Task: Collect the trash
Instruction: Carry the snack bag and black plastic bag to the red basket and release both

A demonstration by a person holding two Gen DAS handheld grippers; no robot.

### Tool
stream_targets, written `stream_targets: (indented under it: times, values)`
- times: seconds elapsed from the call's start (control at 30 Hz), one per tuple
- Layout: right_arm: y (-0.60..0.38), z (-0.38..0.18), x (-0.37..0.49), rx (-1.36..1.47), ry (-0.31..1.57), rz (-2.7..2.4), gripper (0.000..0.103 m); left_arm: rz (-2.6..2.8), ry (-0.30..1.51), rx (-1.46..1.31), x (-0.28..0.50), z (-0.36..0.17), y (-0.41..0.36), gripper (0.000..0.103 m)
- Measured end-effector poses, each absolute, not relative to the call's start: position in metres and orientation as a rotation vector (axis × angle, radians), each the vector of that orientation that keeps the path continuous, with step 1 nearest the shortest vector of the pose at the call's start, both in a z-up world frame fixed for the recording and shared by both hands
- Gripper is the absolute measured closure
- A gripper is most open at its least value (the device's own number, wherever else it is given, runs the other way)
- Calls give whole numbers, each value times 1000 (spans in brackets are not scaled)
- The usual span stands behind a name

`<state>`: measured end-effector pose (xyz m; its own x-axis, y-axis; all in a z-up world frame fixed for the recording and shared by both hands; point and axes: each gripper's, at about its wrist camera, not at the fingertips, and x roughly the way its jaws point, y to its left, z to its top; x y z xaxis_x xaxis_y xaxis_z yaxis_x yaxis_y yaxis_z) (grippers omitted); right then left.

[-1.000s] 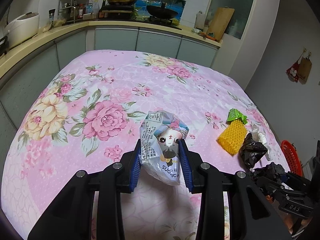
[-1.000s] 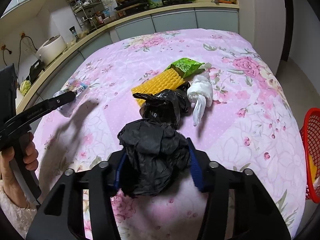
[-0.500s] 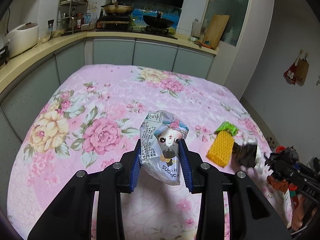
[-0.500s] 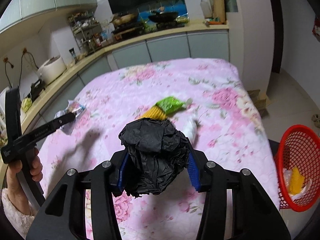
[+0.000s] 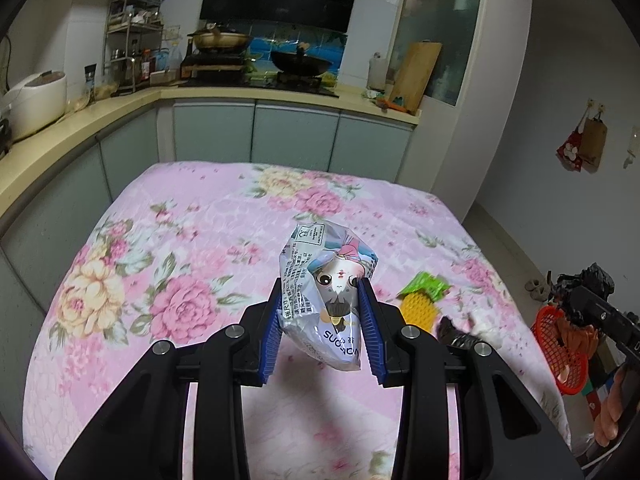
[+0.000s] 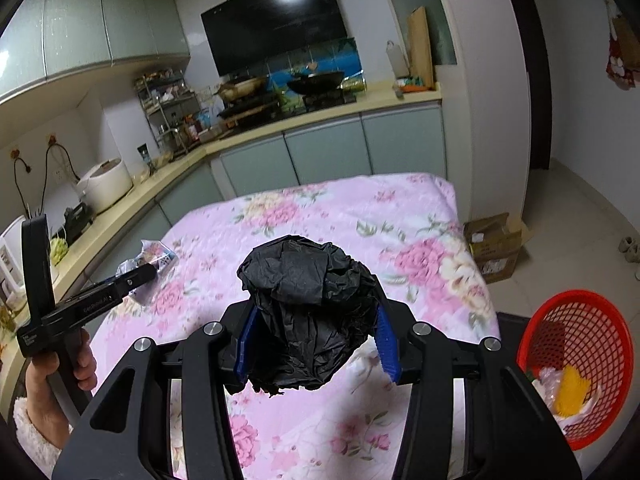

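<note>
My left gripper (image 5: pixel 320 292) is shut on a silvery snack packet (image 5: pixel 326 288) printed with a cartoon face, held above the pink floral tablecloth (image 5: pixel 160 264). My right gripper (image 6: pixel 314 312) is shut on a crumpled black plastic bag (image 6: pixel 308 308), also lifted off the table. A red mesh basket (image 6: pixel 580 344) stands on the floor at the right with a yellow wrapper and pale trash inside. On the table's right side lie a yellow-green pineapple-shaped wrapper (image 5: pixel 420 304) and another black bag (image 5: pixel 452 332).
Kitchen counters (image 5: pixel 80 128) run along the left and far sides, with a rice cooker (image 5: pixel 36 100) and a stove with pans. A cardboard box (image 6: pixel 496 248) sits on the floor beyond the table's right edge. A hand (image 6: pixel 80 364) holds the left gripper's handle.
Both grippers have risen with their loads; the table has dropped lower in both views. The right view has swung up and right, bringing the red basket into sight.
</note>
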<state>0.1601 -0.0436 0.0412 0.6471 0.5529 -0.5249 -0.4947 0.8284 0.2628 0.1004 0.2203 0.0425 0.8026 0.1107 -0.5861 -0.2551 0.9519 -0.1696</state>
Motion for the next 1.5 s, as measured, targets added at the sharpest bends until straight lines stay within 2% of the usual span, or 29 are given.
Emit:
stream_targets:
  times: [0.67, 1.07, 1.5]
  values:
    - [-129, 68, 168, 147, 517, 415, 57, 26, 590, -167, 154, 69, 137, 69]
    - [-198, 66, 161, 192, 494, 227, 57, -224, 637, -119, 196, 66, 36, 69]
    - [-261, 41, 162, 237, 538, 41, 56, -450, 754, -30, 232, 31, -87, 68]
